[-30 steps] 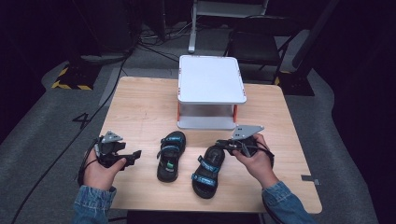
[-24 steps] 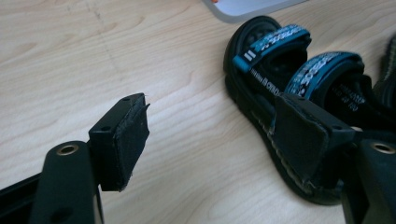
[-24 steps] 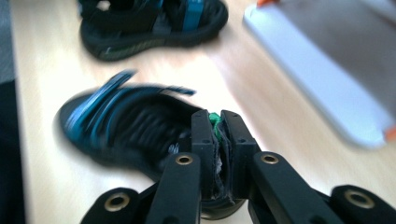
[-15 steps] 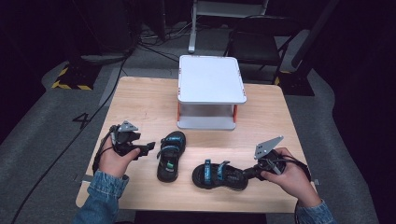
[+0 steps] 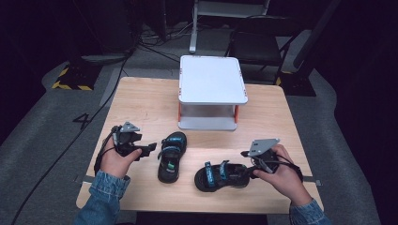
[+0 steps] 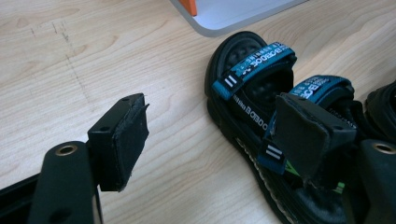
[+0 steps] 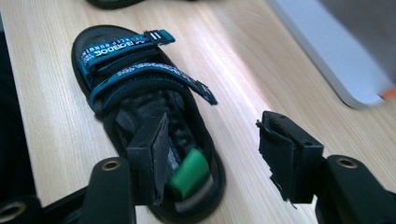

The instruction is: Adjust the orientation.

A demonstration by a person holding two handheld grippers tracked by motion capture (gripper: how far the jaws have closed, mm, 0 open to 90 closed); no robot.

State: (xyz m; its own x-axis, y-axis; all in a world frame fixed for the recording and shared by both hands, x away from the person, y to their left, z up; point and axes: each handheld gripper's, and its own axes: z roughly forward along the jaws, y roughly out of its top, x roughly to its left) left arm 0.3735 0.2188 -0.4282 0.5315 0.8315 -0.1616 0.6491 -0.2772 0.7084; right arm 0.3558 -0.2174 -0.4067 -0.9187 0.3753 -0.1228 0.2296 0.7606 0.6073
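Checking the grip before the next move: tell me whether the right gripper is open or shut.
Open. In the right gripper view, the right gripper has its fingers spread, one inside the sandal's heel, one over bare table.

Grey carpet, black chair, cables; rm dark, maybe studio.

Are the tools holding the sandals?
No. Both are open: the left tool straddles one sandal's edge, the right tool the other sandal's heel side.

Bare worktop lies open left and right of the white stand at the back, while two sandals crowd the front middle.
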